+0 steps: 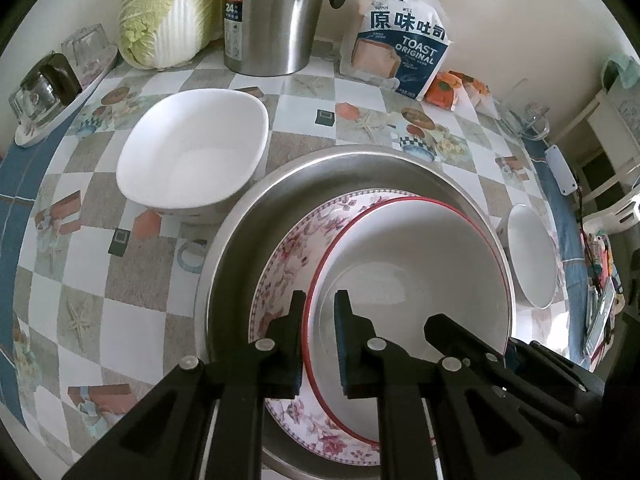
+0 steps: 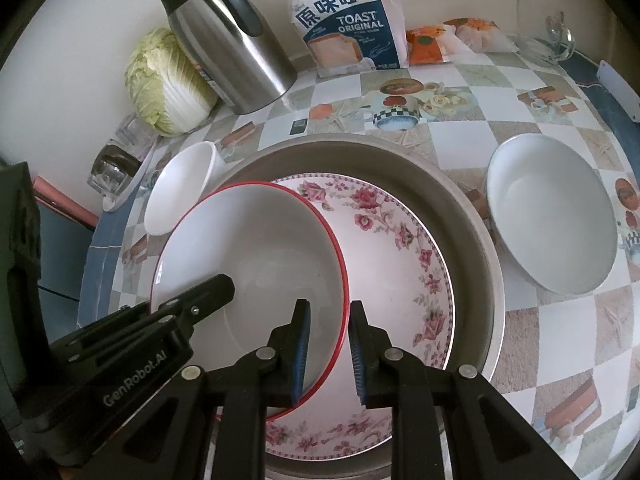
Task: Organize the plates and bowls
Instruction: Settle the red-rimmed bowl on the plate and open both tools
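A white bowl with a red rim [image 1: 400,264] [image 2: 248,248] lies on a pink-flowered plate [image 1: 288,256] [image 2: 392,248] inside a wide steel basin [image 1: 248,232] [image 2: 468,232]. My left gripper [image 1: 320,320] is shut on the bowl's left rim, which runs between its fingers. My right gripper [image 2: 328,328] is shut on the opposite rim, one pad inside the bowl and one outside. A square white bowl [image 1: 192,152] [image 2: 180,188] stands left of the basin. A round white bowl [image 1: 532,256] [image 2: 552,208] stands to its right.
Along the back wall stand a cabbage [image 1: 160,12], a steel thermos jug [image 1: 272,16] and a bag of toast [image 1: 400,48]. Upturned glasses on a tray [image 1: 44,88] sit at the far left. A glass cup [image 1: 528,120] is at the back right.
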The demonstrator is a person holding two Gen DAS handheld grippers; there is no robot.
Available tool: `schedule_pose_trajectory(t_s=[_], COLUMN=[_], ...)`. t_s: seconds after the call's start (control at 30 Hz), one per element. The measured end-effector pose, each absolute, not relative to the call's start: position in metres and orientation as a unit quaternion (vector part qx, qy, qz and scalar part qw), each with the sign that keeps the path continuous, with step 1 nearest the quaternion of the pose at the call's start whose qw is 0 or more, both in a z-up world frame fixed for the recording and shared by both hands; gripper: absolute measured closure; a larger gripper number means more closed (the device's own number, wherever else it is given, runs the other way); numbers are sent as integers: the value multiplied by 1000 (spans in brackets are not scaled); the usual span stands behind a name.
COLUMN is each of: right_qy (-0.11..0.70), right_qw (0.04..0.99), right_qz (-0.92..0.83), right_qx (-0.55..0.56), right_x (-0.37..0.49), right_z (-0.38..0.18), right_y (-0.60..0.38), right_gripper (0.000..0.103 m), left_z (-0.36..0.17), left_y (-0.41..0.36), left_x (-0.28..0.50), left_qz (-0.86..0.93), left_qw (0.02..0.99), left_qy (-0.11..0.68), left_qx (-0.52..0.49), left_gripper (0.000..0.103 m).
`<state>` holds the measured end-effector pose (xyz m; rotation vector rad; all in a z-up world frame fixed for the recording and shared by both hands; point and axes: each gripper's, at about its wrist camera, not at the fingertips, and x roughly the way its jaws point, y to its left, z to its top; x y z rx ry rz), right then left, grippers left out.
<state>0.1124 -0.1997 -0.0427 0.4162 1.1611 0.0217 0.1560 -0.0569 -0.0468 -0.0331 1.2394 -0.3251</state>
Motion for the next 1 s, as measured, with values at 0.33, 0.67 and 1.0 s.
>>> schedule_pose_trajectory(t_s=[0.33, 0.67, 1.0], right_qy=[539, 540, 536], right_qw=[816, 815, 818], right_qz=[18, 18, 16], right_qx=[207, 210, 209], right_x=[112, 112, 110], right_z=[-44, -44, -40], right_y=[-202, -204, -207], right_gripper=[80, 80, 80], left_z=[-48, -48, -42], left_y=[-55, -55, -53], left_x=[157, 157, 156], left_qz=[-152, -153, -146], left_qw=[800, 799, 804], left_qy=[580, 581, 576], left_qx=[-24, -25, -24], left_gripper=[91, 91, 87])
